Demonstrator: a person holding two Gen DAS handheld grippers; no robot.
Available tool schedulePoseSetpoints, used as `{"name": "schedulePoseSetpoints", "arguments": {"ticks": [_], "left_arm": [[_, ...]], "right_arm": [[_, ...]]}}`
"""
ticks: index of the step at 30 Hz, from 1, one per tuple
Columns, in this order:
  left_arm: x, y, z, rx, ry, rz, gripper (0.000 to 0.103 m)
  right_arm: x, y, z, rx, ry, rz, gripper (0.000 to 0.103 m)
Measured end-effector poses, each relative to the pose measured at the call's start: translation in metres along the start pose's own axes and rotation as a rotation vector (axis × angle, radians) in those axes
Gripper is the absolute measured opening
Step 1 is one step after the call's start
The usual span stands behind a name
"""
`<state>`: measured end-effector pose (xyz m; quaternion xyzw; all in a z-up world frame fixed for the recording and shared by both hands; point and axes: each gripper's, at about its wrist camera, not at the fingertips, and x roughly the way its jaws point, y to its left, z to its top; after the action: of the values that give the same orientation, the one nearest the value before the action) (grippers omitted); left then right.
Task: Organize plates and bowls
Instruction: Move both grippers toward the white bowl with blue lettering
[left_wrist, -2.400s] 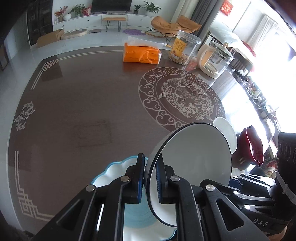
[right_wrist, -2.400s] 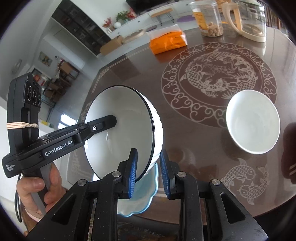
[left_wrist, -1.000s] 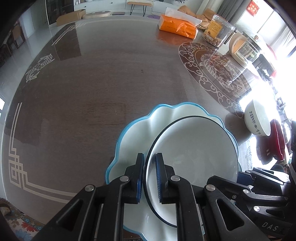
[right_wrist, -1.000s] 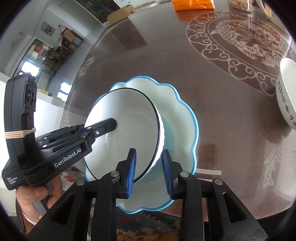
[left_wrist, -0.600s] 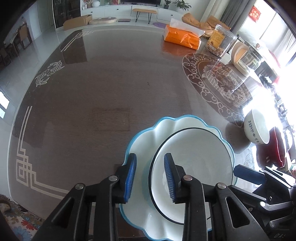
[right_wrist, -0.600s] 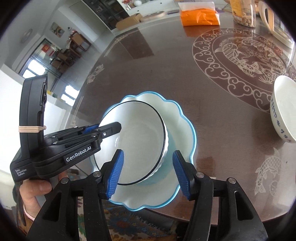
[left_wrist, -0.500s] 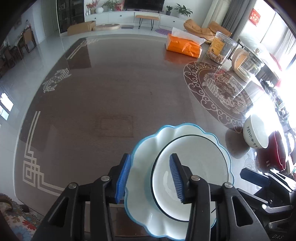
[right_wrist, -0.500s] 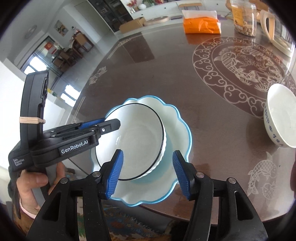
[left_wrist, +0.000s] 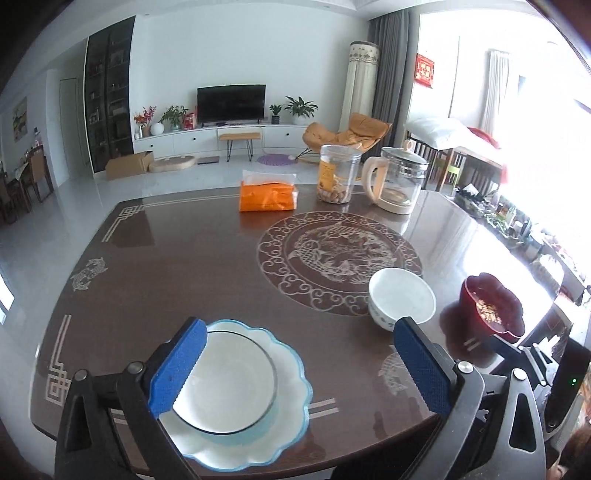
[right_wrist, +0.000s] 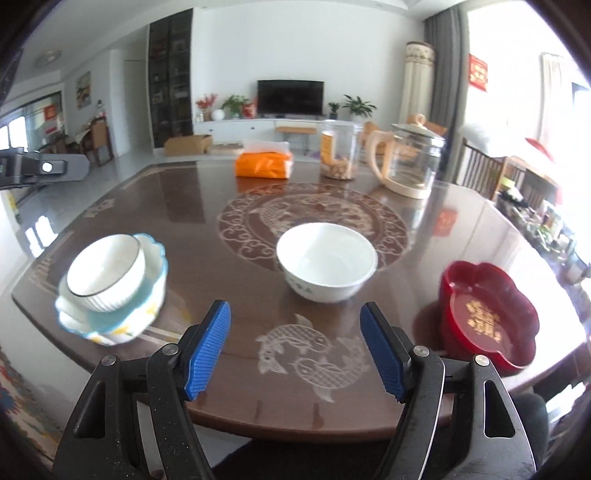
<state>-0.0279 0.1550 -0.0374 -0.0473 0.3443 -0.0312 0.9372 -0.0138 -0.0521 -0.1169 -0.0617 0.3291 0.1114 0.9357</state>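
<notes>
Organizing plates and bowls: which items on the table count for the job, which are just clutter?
Job items:
- black-rimmed white bowl, sitting in the blue-edged scalloped dish
- white bowl, alone near the table's middle
- red lobed dish, at the right edge

Clutter:
- orange tissue pack
- snack jar
- glass kettle

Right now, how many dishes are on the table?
4. A black-rimmed white bowl sits inside the blue scalloped dish at the near left; a plain white bowl stands mid-table; a red dish is at the near right. None looks hidden.
</notes>
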Motion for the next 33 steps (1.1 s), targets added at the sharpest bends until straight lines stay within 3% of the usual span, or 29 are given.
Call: {"name": "schedulePoseSetpoints", "arguments": {"ticks": [6, 13, 19, 25, 28, 33], "left_arm": [[0.022, -0.038, -0.012, -0.032, 0.073, 0.006, 0.101], [0.011, -0.063, -0.029, 0.011, -0.002, 0.095, 0.101], [0.007, -0.083, -0.036, 0.127, -0.041, 0.146, 0.101], [0.007, -0.102, -0.039, 0.189, -0.02, 0.108, 0.101], [0.01, -0.107, -0.038, 0.216, -0.004, 0.126, 0.101], [0.007, -0.112, -0.035, 0.237, -0.032, 0.115, 0.101]], "right_arm": [[-0.003, -0.037, -0.002, 0.092, 0.02, -0.09, 0.076], [-0.002, -0.063, -0.015, 0.152, 0.032, -0.095, 0.076], [0.002, -0.076, -0.022, 0.19, 0.035, -0.099, 0.076], [-0.014, -0.088, -0.023, 0.232, -0.054, -0.14, 0.076], [-0.023, -0.094, -0.022, 0.248, -0.11, -0.166, 0.076], [-0.025, -0.102, -0.024, 0.269, -0.13, -0.159, 0.076]]}}
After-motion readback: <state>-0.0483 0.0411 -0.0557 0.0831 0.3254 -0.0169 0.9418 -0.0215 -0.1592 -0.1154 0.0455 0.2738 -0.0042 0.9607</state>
